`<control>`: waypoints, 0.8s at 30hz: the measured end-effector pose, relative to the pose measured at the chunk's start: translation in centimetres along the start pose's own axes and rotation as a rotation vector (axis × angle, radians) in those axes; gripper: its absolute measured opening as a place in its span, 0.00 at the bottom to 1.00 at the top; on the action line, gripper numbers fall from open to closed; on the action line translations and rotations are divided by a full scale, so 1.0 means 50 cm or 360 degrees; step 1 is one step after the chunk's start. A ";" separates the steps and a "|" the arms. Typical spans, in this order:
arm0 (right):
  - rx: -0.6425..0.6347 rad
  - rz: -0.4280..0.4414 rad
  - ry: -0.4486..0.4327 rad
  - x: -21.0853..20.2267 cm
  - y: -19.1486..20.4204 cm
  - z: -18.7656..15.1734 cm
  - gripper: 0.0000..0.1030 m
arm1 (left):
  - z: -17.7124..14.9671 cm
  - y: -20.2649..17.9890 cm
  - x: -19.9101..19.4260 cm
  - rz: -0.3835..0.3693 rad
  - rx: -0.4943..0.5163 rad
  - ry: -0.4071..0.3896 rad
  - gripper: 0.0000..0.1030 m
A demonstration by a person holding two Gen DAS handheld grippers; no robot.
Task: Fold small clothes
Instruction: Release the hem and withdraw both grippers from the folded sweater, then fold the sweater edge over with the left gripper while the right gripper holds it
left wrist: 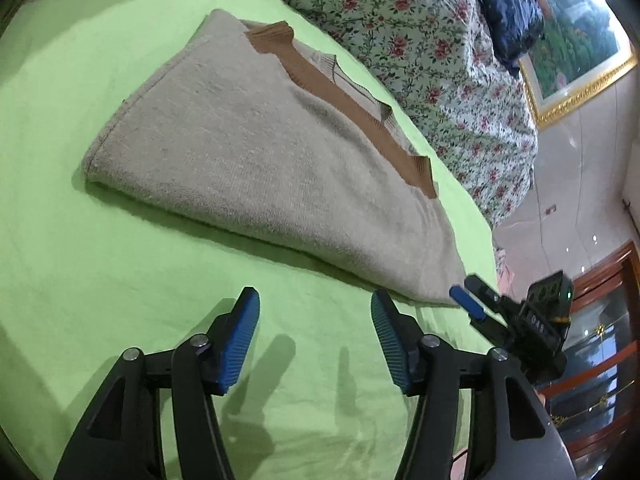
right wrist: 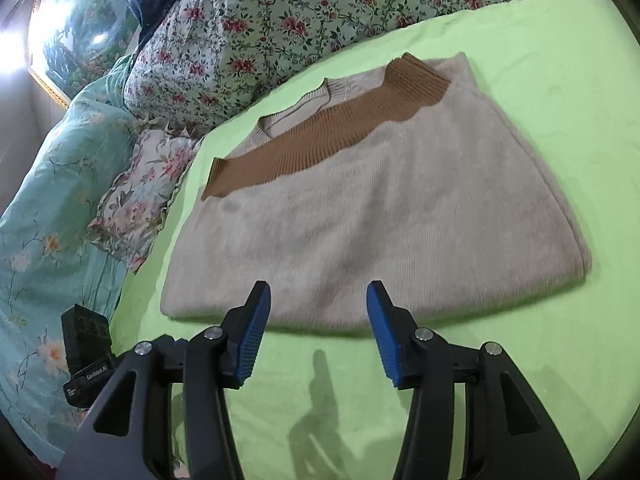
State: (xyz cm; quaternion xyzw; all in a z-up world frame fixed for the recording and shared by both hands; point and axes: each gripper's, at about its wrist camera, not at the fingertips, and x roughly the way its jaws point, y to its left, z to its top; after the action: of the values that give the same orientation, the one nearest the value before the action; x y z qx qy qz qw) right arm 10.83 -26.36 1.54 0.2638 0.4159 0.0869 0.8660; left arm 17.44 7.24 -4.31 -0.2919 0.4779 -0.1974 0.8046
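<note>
Bare green sheet [right wrist: 500, 380] before sweater [right wrist: 380, 220], quilt [right wrist: 260, 20] behind

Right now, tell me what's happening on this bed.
A person is folding clothes with a handheld claw in each hand. A beige sweater with a brown ribbed band lies folded on the green sheet. Both claws are open and hold nothing: the left claw hovers over the sheet short of the sweater, and the right claw hangs at its near edge. A floral quilt is bunched behind.
</note>
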 end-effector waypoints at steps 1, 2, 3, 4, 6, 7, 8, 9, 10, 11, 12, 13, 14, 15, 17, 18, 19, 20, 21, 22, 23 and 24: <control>0.0004 -0.0002 0.0002 -0.002 -0.001 -0.003 0.52 | 0.001 0.000 0.002 0.0005 -0.0006 -0.0013 0.61; 0.0007 -0.0006 0.0003 -0.004 -0.001 -0.006 0.53 | 0.005 0.002 0.001 0.0013 -0.0018 -0.0027 0.64; 0.0008 -0.0009 0.0003 -0.008 -0.002 -0.010 0.53 | 0.010 0.006 0.001 0.0022 -0.0036 -0.0042 0.66; 0.0011 -0.0008 0.0003 -0.009 -0.004 -0.013 0.54 | 0.014 0.013 0.001 0.0033 -0.0069 -0.0062 0.67; 0.0021 -0.0009 0.0006 -0.014 -0.008 -0.019 0.54 | 0.028 0.032 0.003 0.0040 -0.0152 -0.0104 0.68; 0.0024 -0.0011 0.0008 -0.017 -0.011 -0.021 0.54 | 0.034 0.041 0.005 0.0048 -0.0182 -0.0122 0.68; 0.0030 -0.0014 0.0010 -0.018 -0.014 -0.022 0.54 | 0.042 0.050 0.008 0.0057 -0.0212 -0.0139 0.68; 0.0038 -0.0014 0.0012 -0.020 -0.016 -0.023 0.54 | 0.055 0.063 0.014 0.0067 -0.0256 -0.0170 0.68; 0.0041 -0.0013 0.0015 -0.021 -0.017 -0.024 0.55 | 0.065 0.071 0.017 0.0070 -0.0280 -0.0194 0.68; 0.0041 -0.0010 0.0017 -0.022 -0.018 -0.023 0.55 | 0.076 0.078 0.019 0.0075 -0.0298 -0.0221 0.68; 0.0042 -0.0005 0.0016 -0.023 -0.019 -0.021 0.55 | 0.093 0.084 0.025 0.0102 -0.0314 -0.0261 0.66; 0.0046 -0.0003 0.0012 -0.022 -0.018 -0.022 0.55 | 0.105 0.085 0.030 0.0134 -0.0322 -0.0284 0.65; 0.0054 0.0012 0.0010 -0.023 -0.020 -0.020 0.55 | 0.115 0.087 0.035 0.0176 -0.0322 -0.0302 0.60; 0.0058 0.0026 0.0005 -0.025 -0.020 -0.017 0.55 | 0.130 0.087 0.044 0.0230 -0.0319 -0.0322 0.52; 0.0055 0.0039 -0.0011 -0.024 -0.021 -0.007 0.55 | 0.151 0.091 0.056 0.0282 -0.0322 -0.0339 0.44; 0.0052 0.0040 -0.0013 -0.021 -0.022 0.000 0.55 | 0.158 0.091 0.058 0.0293 -0.0320 -0.0343 0.35; 0.0047 0.0041 -0.0012 -0.020 -0.023 0.005 0.55 | 0.165 0.090 0.061 0.0299 -0.0315 -0.0341 0.28; 0.0039 0.0037 -0.0016 -0.016 -0.026 0.015 0.55 | 0.174 0.087 0.065 0.0291 -0.0308 -0.0328 0.16; 0.0036 0.0033 -0.0021 -0.014 -0.027 0.022 0.55 | 0.178 0.081 0.064 0.0280 -0.0298 -0.0323 0.12; 0.0032 0.0035 -0.0026 -0.011 -0.031 0.031 0.55 | 0.181 0.073 0.060 0.0281 -0.0278 -0.0327 0.12; 0.0033 0.0037 -0.0032 -0.008 -0.039 0.043 0.55 | 0.185 0.053 0.055 0.0297 -0.0225 -0.0342 0.11; 0.0037 0.0033 -0.0034 -0.006 -0.043 0.053 0.55 | 0.186 0.033 0.047 0.0306 -0.0169 -0.0357 0.10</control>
State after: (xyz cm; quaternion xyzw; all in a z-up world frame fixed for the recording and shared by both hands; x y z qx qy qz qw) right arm 12.51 -29.31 1.93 0.2790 0.4049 0.0881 0.8663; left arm 26.82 9.70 -3.48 -0.3072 0.4207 -0.0603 0.8515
